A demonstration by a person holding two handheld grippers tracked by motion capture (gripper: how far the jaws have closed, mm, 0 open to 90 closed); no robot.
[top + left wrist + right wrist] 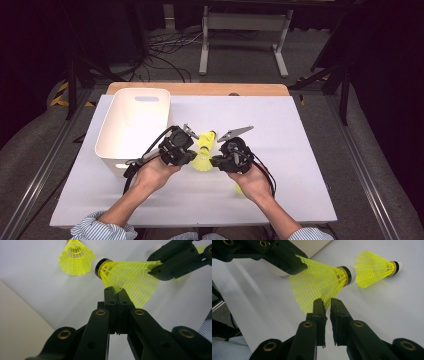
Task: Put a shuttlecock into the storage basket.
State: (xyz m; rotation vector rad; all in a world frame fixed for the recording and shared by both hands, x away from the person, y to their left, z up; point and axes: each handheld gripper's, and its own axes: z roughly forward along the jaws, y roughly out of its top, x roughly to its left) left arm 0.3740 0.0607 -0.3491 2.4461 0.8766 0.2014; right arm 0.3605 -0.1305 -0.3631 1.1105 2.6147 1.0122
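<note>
Over the table point(300, 150), the left gripper point(117, 293) pinches the skirt of a shuttlecock point(130, 277), while the right gripper view shows the right gripper point(327, 305) slightly parted, and the high view adds the bin point(131, 125).

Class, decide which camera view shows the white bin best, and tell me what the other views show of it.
The high view shows it best: the whole white bin stands on the table's left, open top, rim and handle slots visible. The left gripper view catches a plain cream wall of it at lower left. The right gripper view shows a corner of it behind the left gripper.
</note>
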